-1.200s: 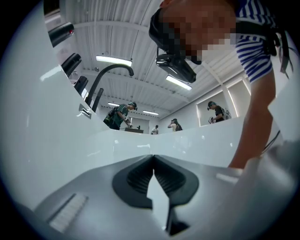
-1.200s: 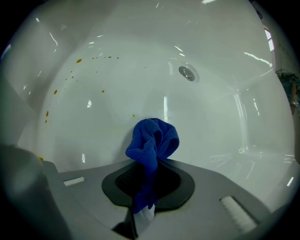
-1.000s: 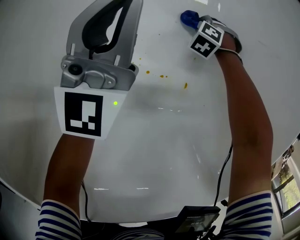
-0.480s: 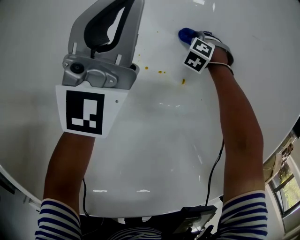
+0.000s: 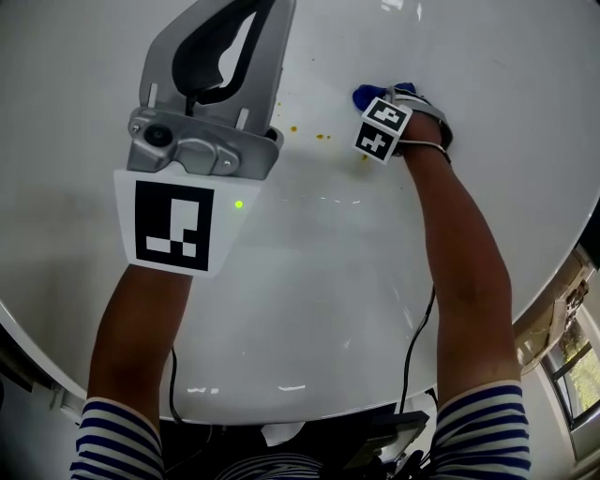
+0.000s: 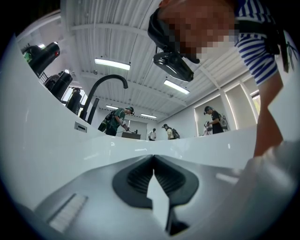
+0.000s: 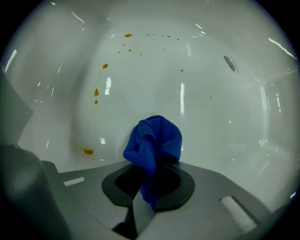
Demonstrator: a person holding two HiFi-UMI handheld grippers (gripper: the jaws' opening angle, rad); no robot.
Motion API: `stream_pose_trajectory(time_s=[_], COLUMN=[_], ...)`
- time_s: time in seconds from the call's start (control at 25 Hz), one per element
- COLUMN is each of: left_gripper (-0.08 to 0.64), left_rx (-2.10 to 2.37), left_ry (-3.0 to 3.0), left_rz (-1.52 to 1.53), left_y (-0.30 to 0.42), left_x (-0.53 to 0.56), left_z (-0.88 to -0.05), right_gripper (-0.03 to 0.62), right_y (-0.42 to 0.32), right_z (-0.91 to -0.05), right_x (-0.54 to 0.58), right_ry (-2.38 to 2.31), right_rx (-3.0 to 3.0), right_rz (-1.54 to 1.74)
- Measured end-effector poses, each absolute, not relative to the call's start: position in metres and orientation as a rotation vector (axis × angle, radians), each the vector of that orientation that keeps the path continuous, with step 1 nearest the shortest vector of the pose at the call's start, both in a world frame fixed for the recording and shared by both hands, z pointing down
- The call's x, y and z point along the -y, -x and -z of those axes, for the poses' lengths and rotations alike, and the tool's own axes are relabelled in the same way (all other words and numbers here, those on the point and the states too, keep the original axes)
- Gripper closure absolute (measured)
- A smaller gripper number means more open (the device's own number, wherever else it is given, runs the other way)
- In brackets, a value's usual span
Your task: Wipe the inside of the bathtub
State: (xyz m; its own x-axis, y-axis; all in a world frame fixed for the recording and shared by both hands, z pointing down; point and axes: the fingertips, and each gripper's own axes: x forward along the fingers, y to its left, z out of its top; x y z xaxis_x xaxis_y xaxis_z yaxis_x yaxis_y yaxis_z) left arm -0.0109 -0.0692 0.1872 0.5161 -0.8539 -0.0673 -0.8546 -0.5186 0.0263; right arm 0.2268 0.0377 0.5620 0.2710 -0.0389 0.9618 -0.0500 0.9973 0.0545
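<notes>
head view / left gripper (image 5: pixel 251 21): held up over the bathtub (image 5: pixel 309 281), close to the camera, clear of the white surface
head view / right gripper (image 5: pixel 388 96): reached deep into the tub, blue cloth (image 5: pixel 367 95) at its tip, against the tub wall
head view / orange spots (image 5: pixel 322 137): small scatter on the white surface just left of the right gripper's marker cube, cloth just beside them
head view / arms: bare forearms, striped sleeves (image 5: pixel 112 441) at the bottom edge

left gripper view / left gripper (image 6: pixel 153 161): jaws clenched, tips meet, nothing between them
left gripper view / background: bathtub rim (image 6: pixel 56 140) across the frame, black faucet (image 6: pixel 101 89) behind it, people (image 6: pixel 117 119) standing far back

right gripper view / right gripper (image 7: pixel 149 187): jaws clamped on the blue cloth (image 7: pixel 154 140), bunched wad sticks out past the tips
right gripper view / orange spots (image 7: pixel 96 92): on the curved tub wall up and left of the cloth, one larger spot low left near the jaw
right gripper view / oval fitting (image 7: pixel 229 63): upper right on the wall, well apart from the cloth
</notes>
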Motion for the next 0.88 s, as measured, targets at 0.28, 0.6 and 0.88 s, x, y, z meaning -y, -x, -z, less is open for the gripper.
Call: stream_pose_trajectory(time_s=[0.28, 0.6, 0.88], left_gripper=[0.557, 0.557, 0.557], left_rx=[-1.522, -1.519, -1.499], left_ry=[2.731, 2.729, 2.729], left_rz=[-0.115, -0.145, -0.149], left_y=[0.015, 0.019, 0.017], left_x=[0.066, 0.058, 0.052], left_z=[-0.179, -0.168, -0.152], right_gripper=[0.541, 0.541, 0.541], right_y=[-0.226, -0.224, -0.221], right_z=[-0.563, -0.564, -0.563], right_x=[-0.067, -0.112, -0.158], right_ry=[-0.048, 0.006, 0.048], right_rx=[1.265, 1.226, 1.199], right_rz=[-0.050, -0.100, -0.151])
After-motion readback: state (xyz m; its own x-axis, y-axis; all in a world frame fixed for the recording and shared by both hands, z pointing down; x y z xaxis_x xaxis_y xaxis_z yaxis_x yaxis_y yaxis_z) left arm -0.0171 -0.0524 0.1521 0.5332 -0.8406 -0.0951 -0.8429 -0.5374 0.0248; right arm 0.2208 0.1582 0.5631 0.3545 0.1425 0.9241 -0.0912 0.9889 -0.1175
